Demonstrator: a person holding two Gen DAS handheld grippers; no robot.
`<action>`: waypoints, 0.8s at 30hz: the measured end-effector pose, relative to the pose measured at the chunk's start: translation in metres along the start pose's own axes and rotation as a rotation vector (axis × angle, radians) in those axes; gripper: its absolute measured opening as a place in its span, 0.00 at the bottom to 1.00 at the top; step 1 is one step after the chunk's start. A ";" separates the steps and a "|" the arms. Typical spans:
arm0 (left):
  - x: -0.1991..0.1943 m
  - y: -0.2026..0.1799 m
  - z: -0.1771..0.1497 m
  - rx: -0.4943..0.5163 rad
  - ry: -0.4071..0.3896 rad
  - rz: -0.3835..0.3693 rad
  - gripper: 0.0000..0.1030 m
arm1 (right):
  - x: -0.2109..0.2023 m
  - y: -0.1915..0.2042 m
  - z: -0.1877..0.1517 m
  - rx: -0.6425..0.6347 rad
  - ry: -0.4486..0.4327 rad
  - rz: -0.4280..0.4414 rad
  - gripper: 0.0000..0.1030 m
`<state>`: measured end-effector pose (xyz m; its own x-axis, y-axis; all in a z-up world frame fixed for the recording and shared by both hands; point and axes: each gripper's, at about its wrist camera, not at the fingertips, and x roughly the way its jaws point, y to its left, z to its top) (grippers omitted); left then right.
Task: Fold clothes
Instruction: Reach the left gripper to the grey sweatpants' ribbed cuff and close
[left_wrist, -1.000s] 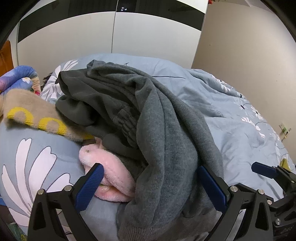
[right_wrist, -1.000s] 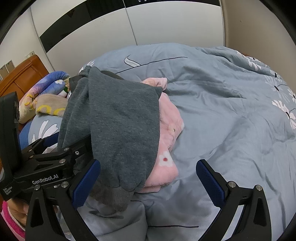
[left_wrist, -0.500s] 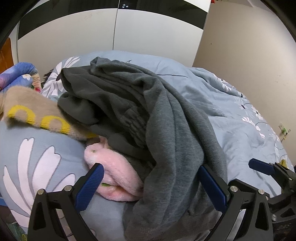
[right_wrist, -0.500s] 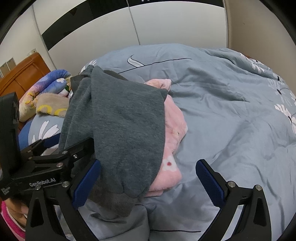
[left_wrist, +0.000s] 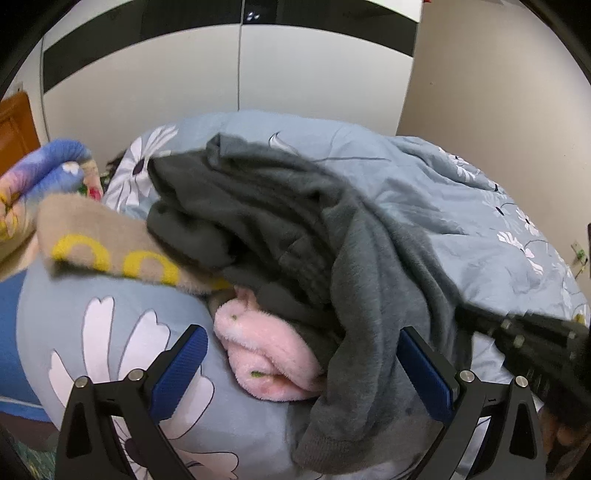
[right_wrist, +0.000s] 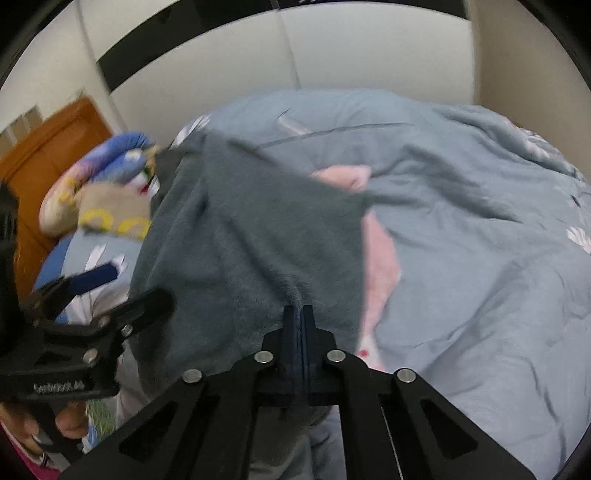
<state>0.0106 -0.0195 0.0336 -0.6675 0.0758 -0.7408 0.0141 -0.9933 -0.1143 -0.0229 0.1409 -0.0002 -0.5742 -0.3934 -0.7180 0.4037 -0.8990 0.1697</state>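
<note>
1. Grey fleece now sits pinched between the blue pads of the right tongs (right_wrist: 298, 314), which stood wide apart half a second ago; they have clenched on the near edge of the grey sweatshirt (right_wrist: 255, 236).
2. From the left wrist view, the left tongs (left_wrist: 301, 369) remain spread wide, holding nothing, with the grey sweatshirt (left_wrist: 369, 258) hanging down between their pads as before. The right tongs have pushed in at the lower right edge of that view, blurred.
3. That sweatshirt lies heaped on the bed (right_wrist: 461, 221), its long axis running from the near edge away toward the wardrobe (left_wrist: 236, 66), the hem end nearest the tongs.
4. It covers most of a pink fleece garment (left_wrist: 266, 362), which pokes out at the near left in the left view and along the right side in the right view.
5. A tan blanket with yellow rings (left_wrist: 103, 240) lies just left of the pile, touching the grey cloth.
</note>
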 end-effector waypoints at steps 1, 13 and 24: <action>-0.003 -0.002 0.002 0.004 -0.009 -0.007 1.00 | -0.006 -0.006 0.003 0.006 -0.032 -0.024 0.01; -0.018 -0.055 0.021 0.087 -0.058 -0.111 1.00 | -0.101 -0.111 0.017 0.132 -0.207 -0.362 0.00; 0.002 -0.188 0.008 0.288 0.009 -0.324 1.00 | -0.282 -0.264 -0.055 0.452 -0.329 -0.688 0.00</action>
<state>0.0012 0.1665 0.0588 -0.5967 0.3868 -0.7031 -0.4042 -0.9018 -0.1530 0.0722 0.4994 0.1202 -0.7897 0.2897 -0.5408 -0.3866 -0.9194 0.0721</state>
